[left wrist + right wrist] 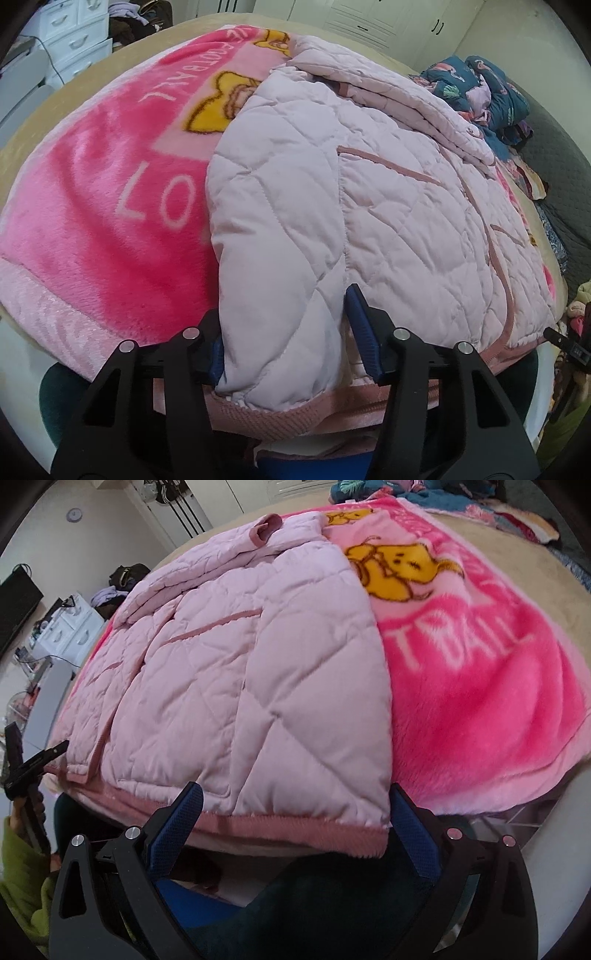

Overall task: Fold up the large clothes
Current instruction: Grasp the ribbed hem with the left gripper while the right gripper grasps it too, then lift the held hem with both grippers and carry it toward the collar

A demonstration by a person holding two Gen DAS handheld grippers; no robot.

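Gripping a pink quilted jacket on a bed.
Left wrist view: the left gripper was clamped on the jacket's folded hem corner at 6 o'clock, a pink blanket at 9 o'clock. Right wrist view: the right gripper stood wide apart, straddling the hem at 6 o'clock without pressing it.
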